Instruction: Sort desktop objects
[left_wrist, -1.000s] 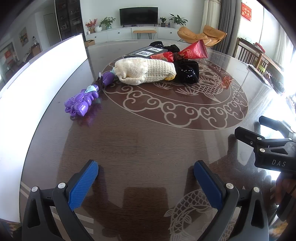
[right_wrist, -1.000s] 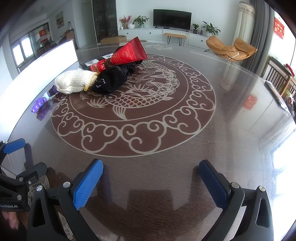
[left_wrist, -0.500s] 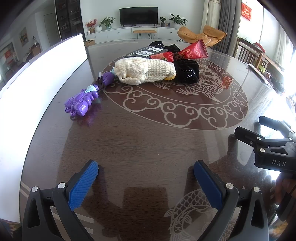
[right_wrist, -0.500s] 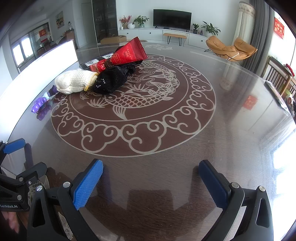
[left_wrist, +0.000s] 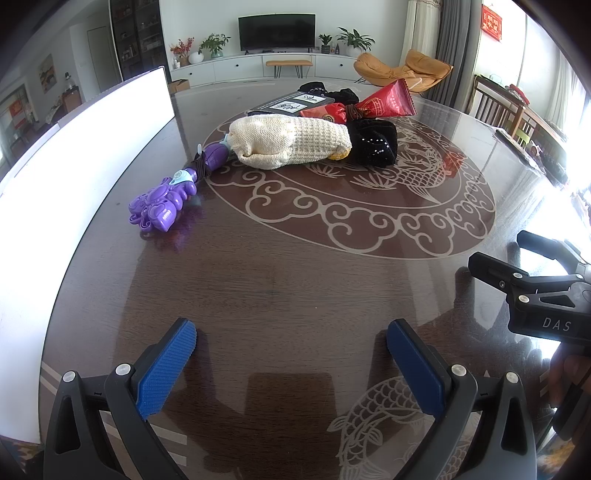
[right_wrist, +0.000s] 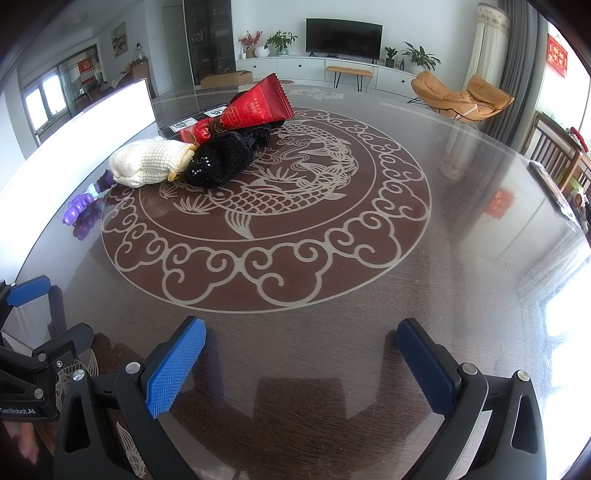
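Both your grippers, left gripper (left_wrist: 291, 360) and right gripper (right_wrist: 301, 360), sit wide and empty at the near edge. The pile is far left: cream knit glove (left_wrist: 290, 142) touching black beaded pouch (left_wrist: 373, 142), red snack packet (right_wrist: 255, 107) on top. Risk: grabbing the glove drags its neighbours; purple toy (left_wrist: 160, 205) could skid on the glossy table (right_wrist: 369, 258)

Black gripper frames, ribbed blue fingers (left_wrist: 168, 365)

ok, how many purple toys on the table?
1, as far as shows: the purple toy lies on the table, beside the white panel. Its far end runs under the cream knit glove, so more may be hidden.
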